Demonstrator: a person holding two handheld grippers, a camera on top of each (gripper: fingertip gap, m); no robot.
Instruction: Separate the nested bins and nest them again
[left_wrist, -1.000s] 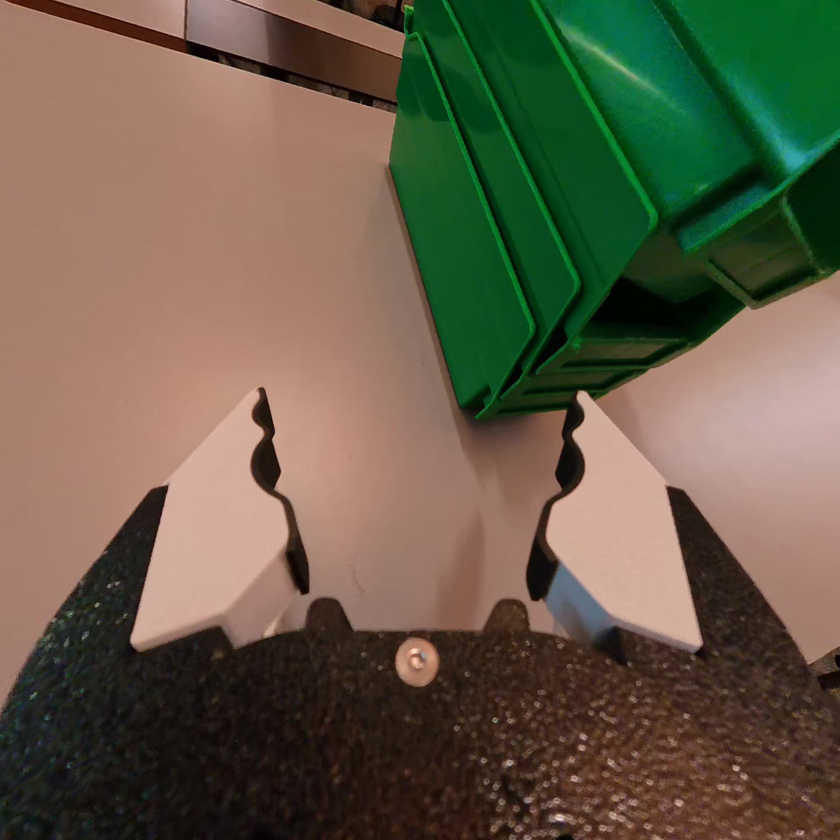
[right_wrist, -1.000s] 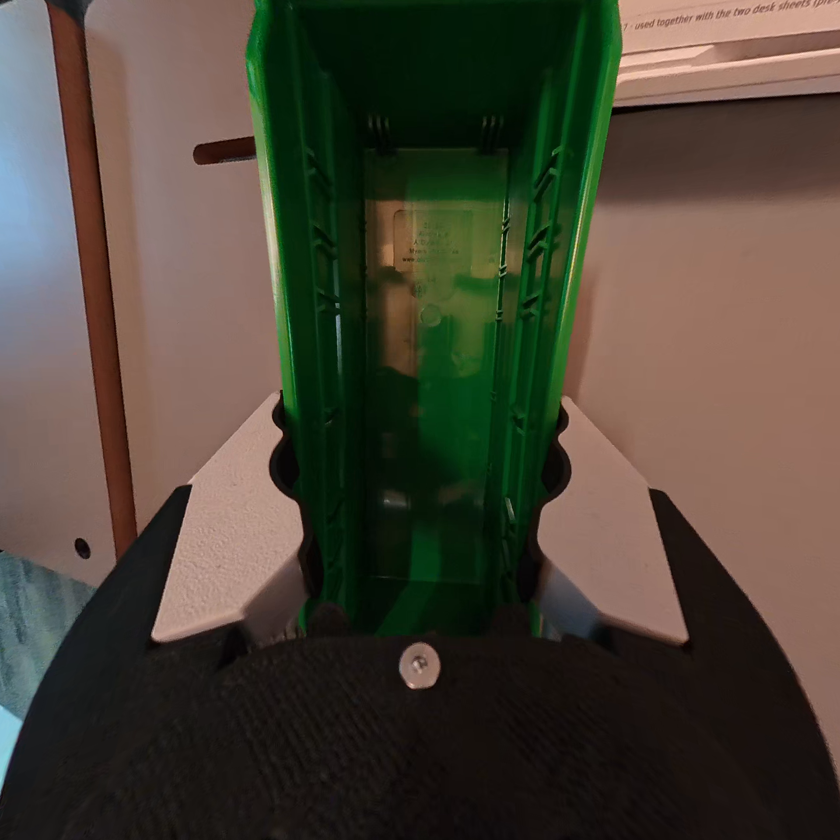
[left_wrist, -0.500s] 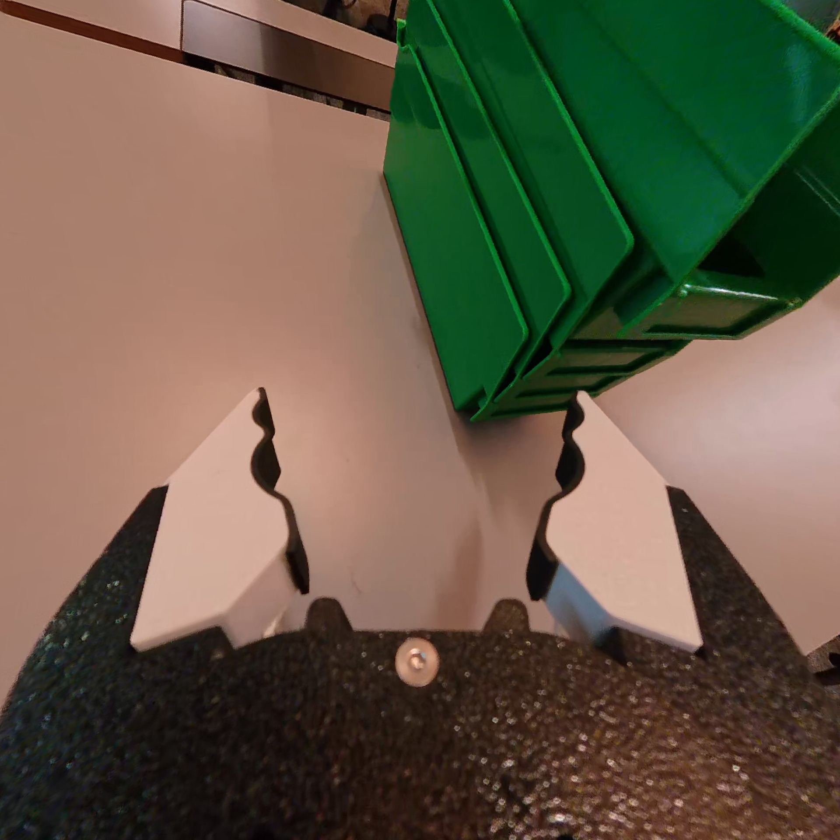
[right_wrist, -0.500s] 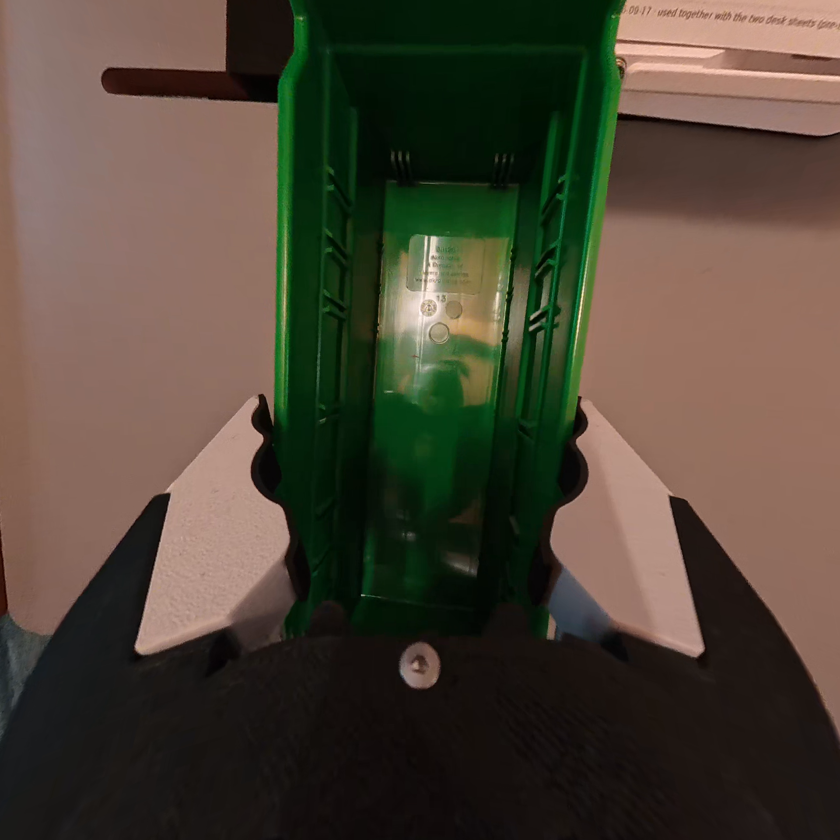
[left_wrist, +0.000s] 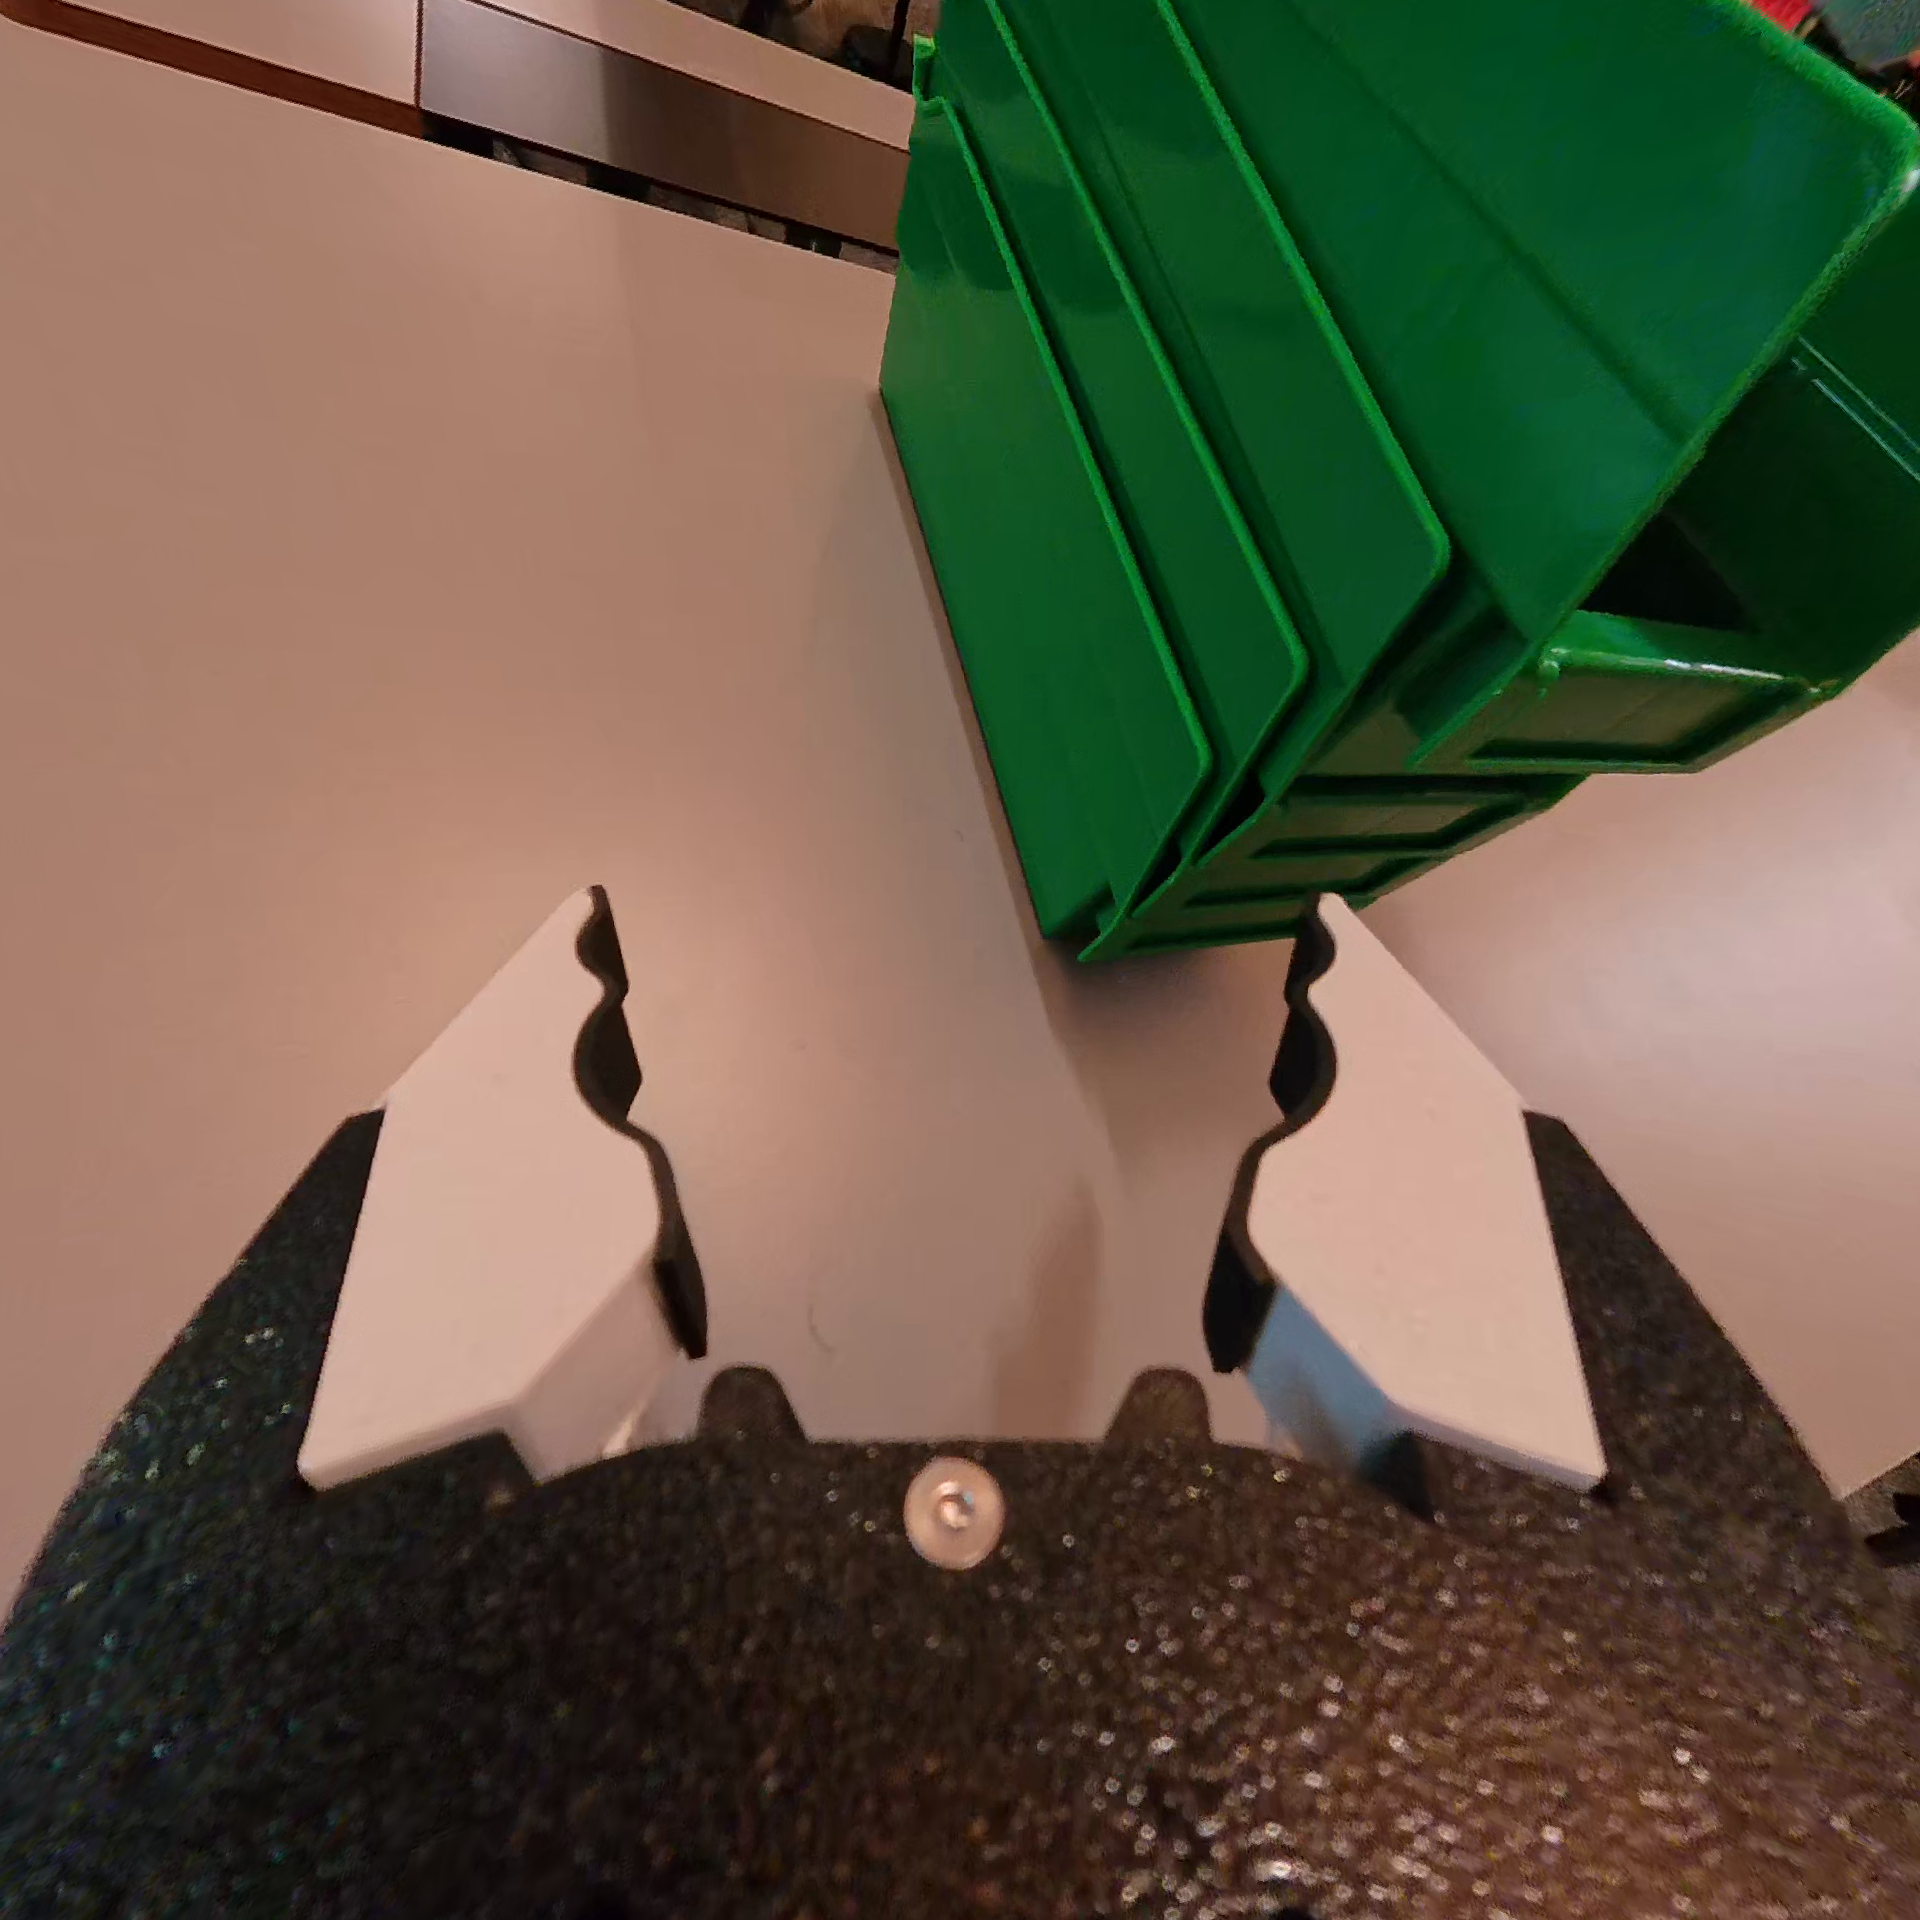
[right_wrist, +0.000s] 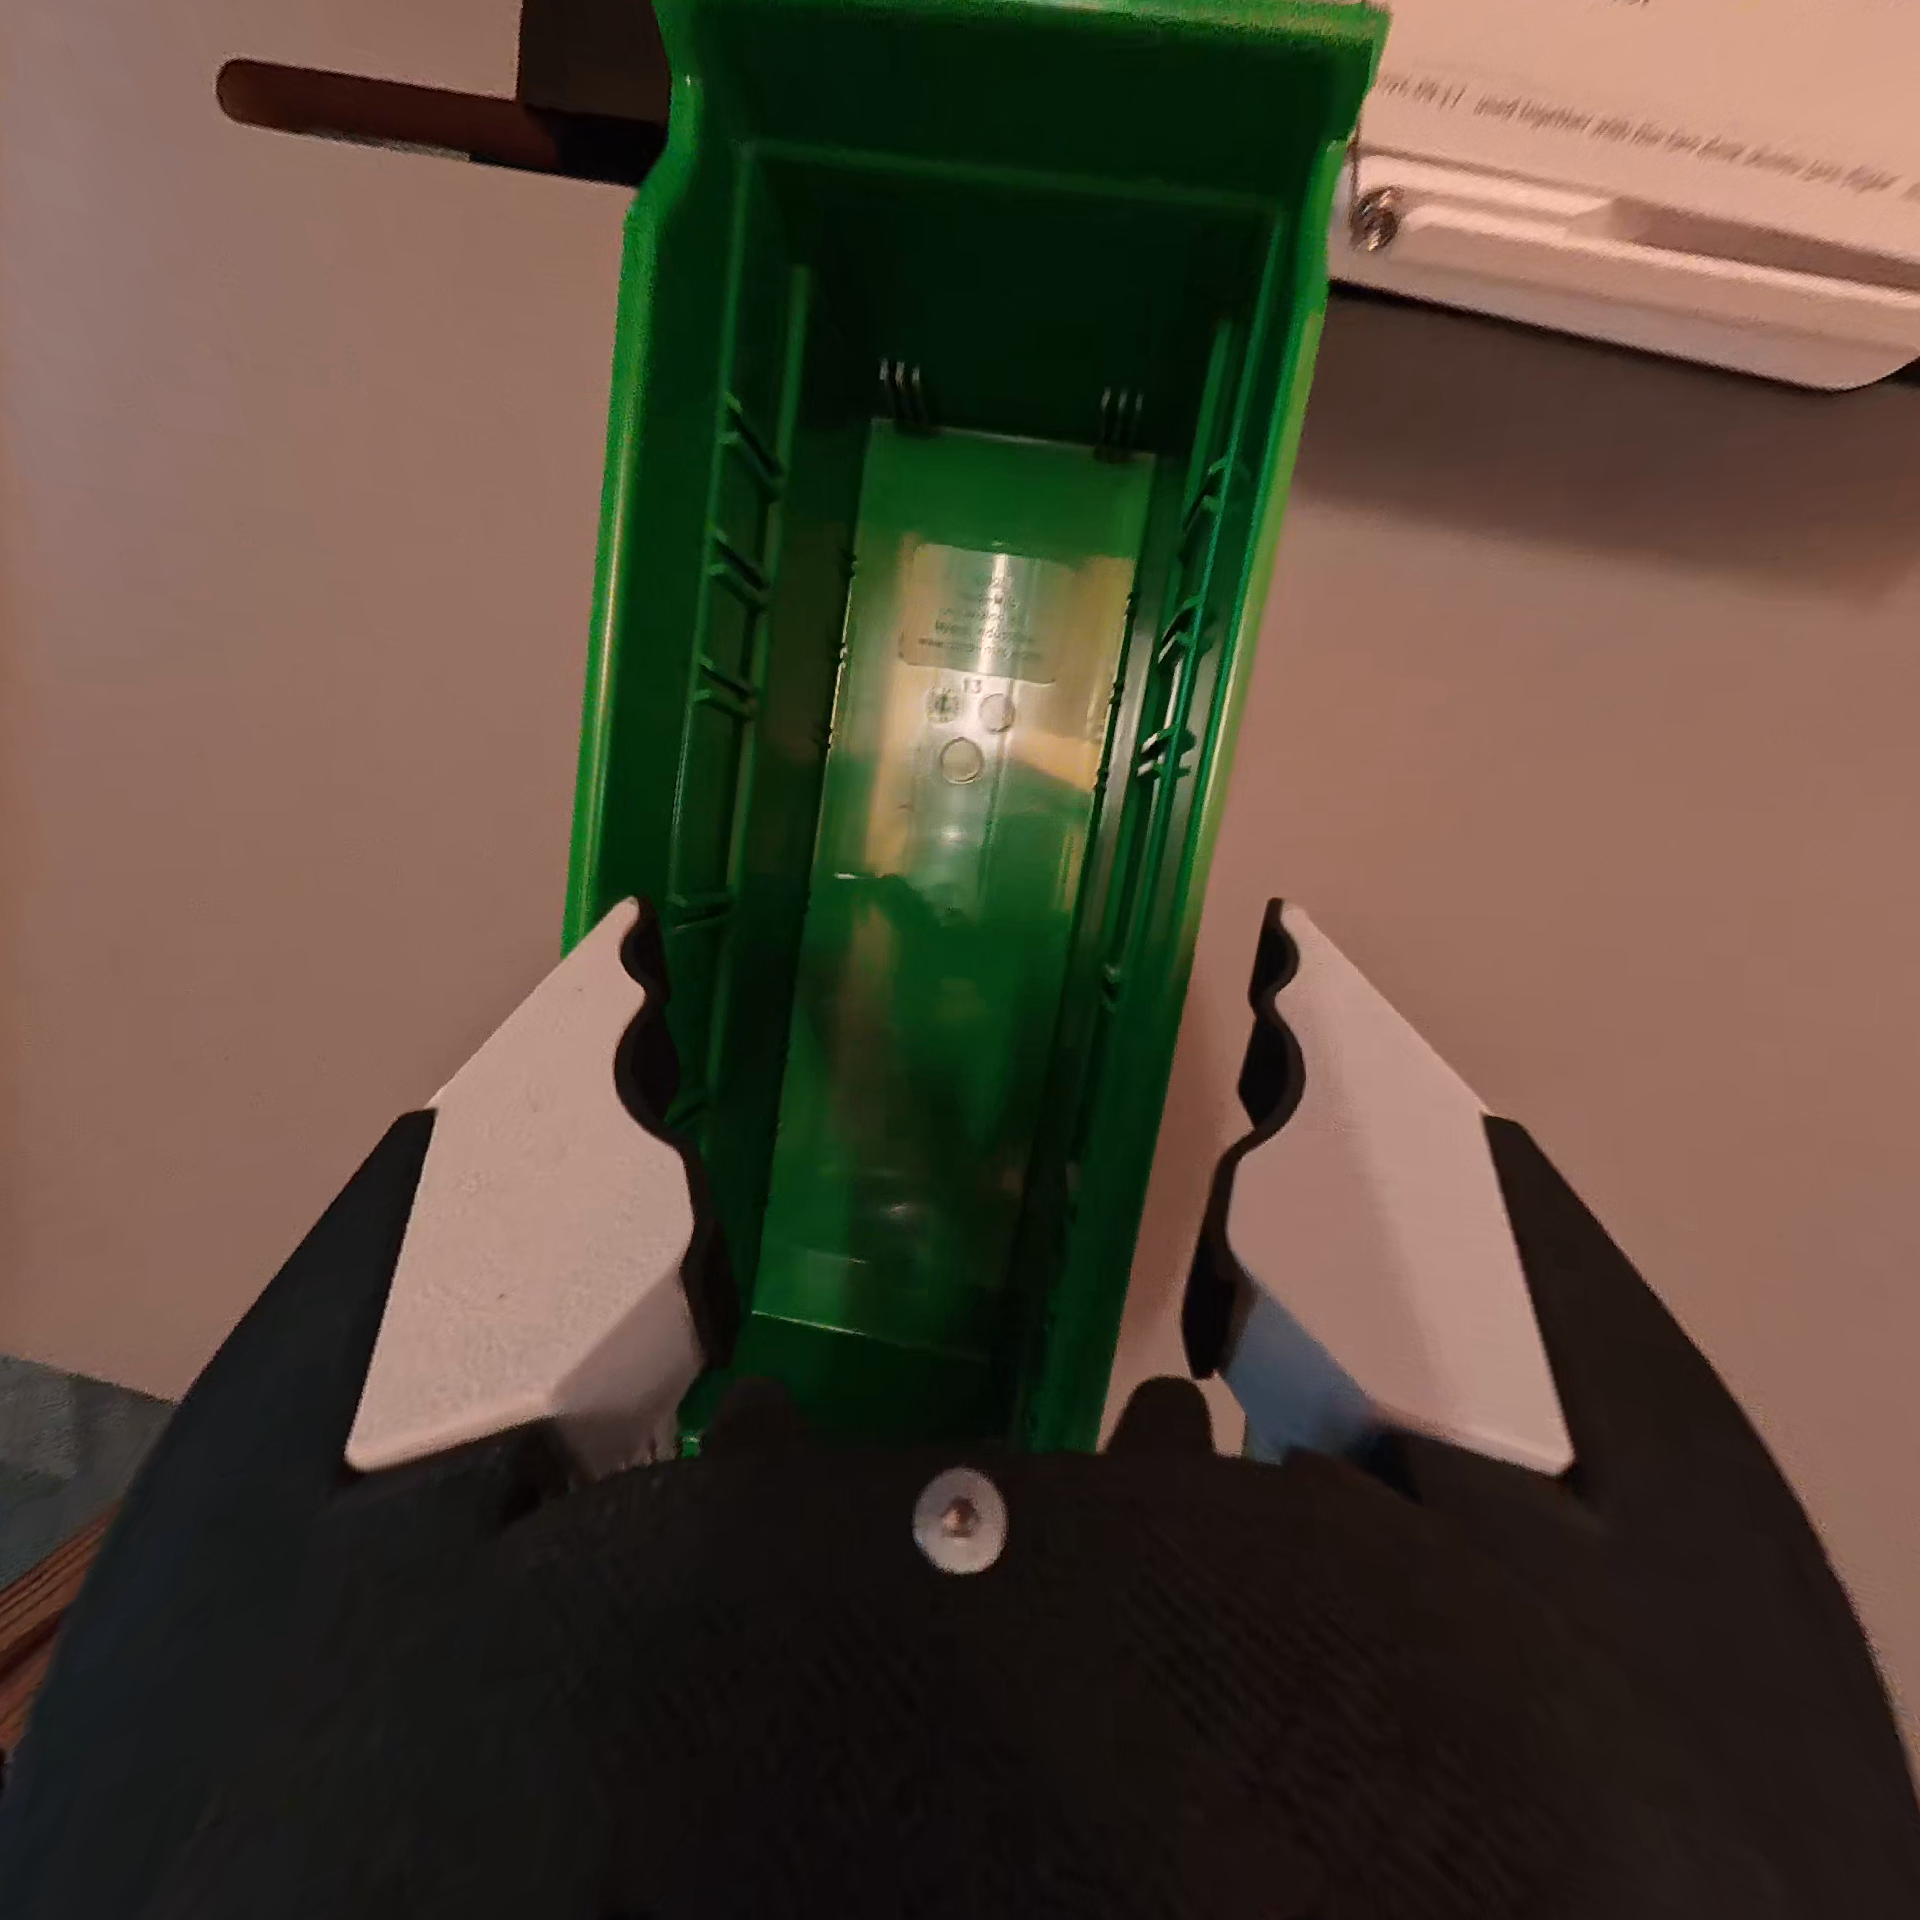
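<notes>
A stack of nested green bins (left_wrist: 1091, 623) stands on the pale table (left_wrist: 416, 623), at the upper right of the left wrist view. The top green bin (left_wrist: 1558, 312) sits in the stack, tilted and raised at its front. My left gripper (left_wrist: 956, 914) is open and empty, its right fingertip just in front of the stack's near corner. In the right wrist view I look down into the top bin (right_wrist: 966, 727). It lies between the open jaws of my right gripper (right_wrist: 956, 909). The left finger (right_wrist: 551, 1195) touches its wall and the right finger stands apart from it.
The table's far edge with a brown strip and another desk (left_wrist: 623, 94) lies behind the stack. In the right wrist view a white box with a printed sheet (right_wrist: 1662, 260) and a brown bar (right_wrist: 395, 114) lie beyond the bin.
My right gripper has opened off the top bin, and its right finger is now clear of the wall. The top bin has sunk lower into the stack. My left gripper has stayed put.
</notes>
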